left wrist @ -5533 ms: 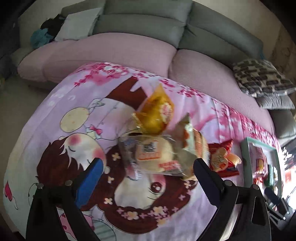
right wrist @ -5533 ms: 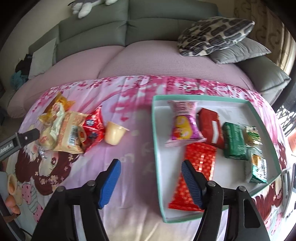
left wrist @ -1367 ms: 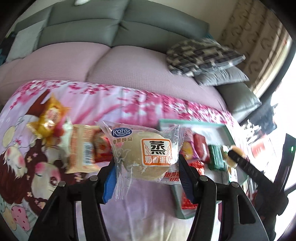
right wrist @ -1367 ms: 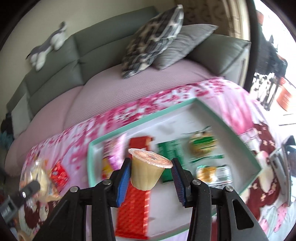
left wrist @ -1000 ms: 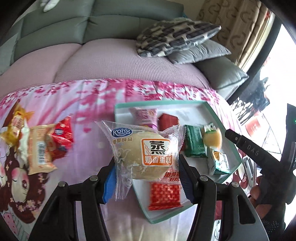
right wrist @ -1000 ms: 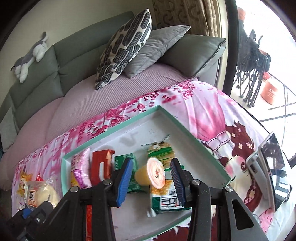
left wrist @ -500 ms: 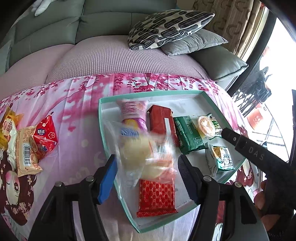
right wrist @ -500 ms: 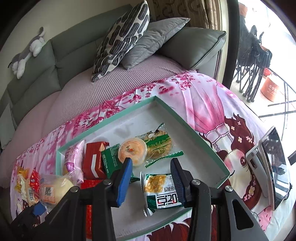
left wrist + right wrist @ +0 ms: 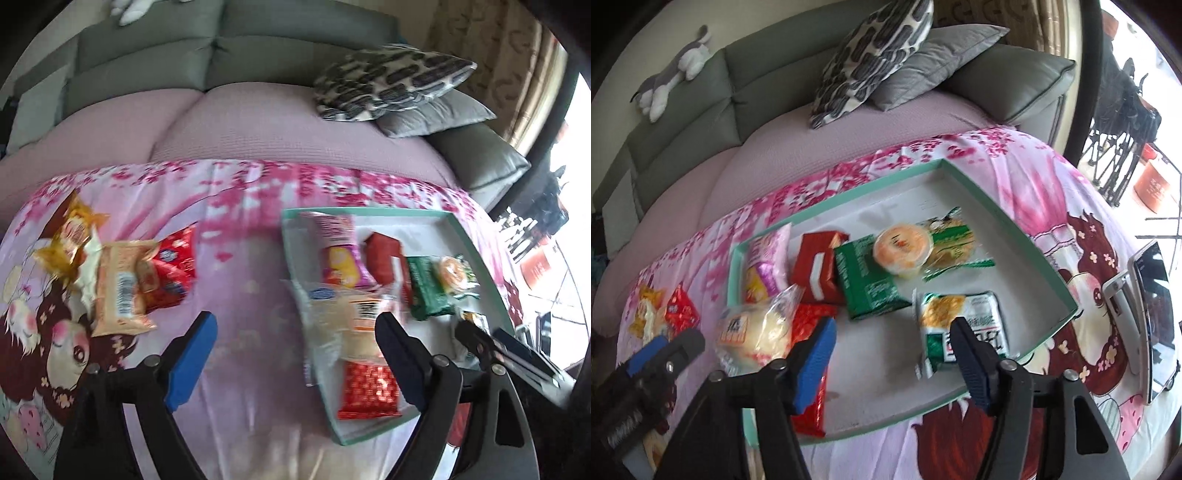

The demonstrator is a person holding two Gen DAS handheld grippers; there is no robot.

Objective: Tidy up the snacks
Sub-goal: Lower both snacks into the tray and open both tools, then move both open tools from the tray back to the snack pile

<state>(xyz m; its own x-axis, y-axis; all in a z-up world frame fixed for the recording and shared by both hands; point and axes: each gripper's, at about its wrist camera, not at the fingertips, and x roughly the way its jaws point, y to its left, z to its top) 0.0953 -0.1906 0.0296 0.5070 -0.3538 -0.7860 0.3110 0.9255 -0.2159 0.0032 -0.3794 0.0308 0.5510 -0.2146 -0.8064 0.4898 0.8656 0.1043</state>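
A teal-rimmed white tray (image 9: 476, 254) (image 9: 1015, 221) lies on the pink cartoon cloth and holds several snack packs. A clear-wrapped steamed cake (image 9: 347, 325) (image 9: 757, 328) lies on the tray's near-left edge, partly on a red pack (image 9: 369, 384). An orange jelly cup (image 9: 903, 247) (image 9: 450, 273) rests on its side on a green pack (image 9: 868, 284). My left gripper (image 9: 291, 354) is open and empty above the cloth, left of the tray. My right gripper (image 9: 892, 350) is open and empty over the tray's front.
Loose snacks remain on the cloth at the left: a yellow pack (image 9: 72, 236), a tan pack (image 9: 122, 288), a red pack (image 9: 173, 269). A tablet (image 9: 1152, 314) lies right of the tray. A grey sofa with cushions (image 9: 886, 48) stands behind.
My left gripper opened, dropped the steamed cake at the tray's near-left edge, and shifted left. My right gripper stayed open and drew back slightly from the released jelly cup.
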